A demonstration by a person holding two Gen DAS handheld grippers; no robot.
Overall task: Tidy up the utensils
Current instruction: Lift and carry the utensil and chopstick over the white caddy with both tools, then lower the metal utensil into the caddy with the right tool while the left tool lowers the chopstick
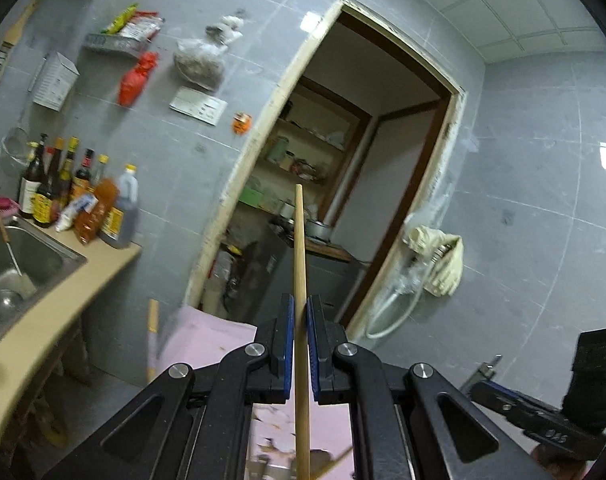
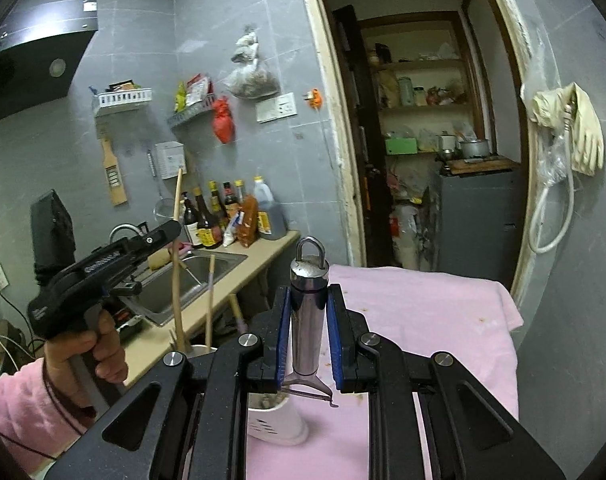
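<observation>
My left gripper (image 1: 300, 312) is shut on a long wooden chopstick (image 1: 299, 248) that points up and away; its lower end runs down out of view. In the right wrist view the left gripper (image 2: 171, 229) is held at the left, with the wooden stick (image 2: 176, 280) reaching down toward a metal holder (image 2: 201, 349). My right gripper (image 2: 307, 312) is shut on a steel-handled peeler (image 2: 309, 304), handle ring up, blade hanging below the jaws. A white utensil holder (image 2: 277, 420) stands under it on the pink cloth (image 2: 431, 320).
A counter (image 1: 55, 320) with a steel sink (image 1: 15, 264) and several sauce bottles (image 1: 71, 192) lies to the left. An open doorway (image 2: 415, 140) to a pantry is ahead. Rubber gloves (image 2: 579, 128) hang on the right wall. More wooden utensils (image 2: 210, 300) stand in the metal holder.
</observation>
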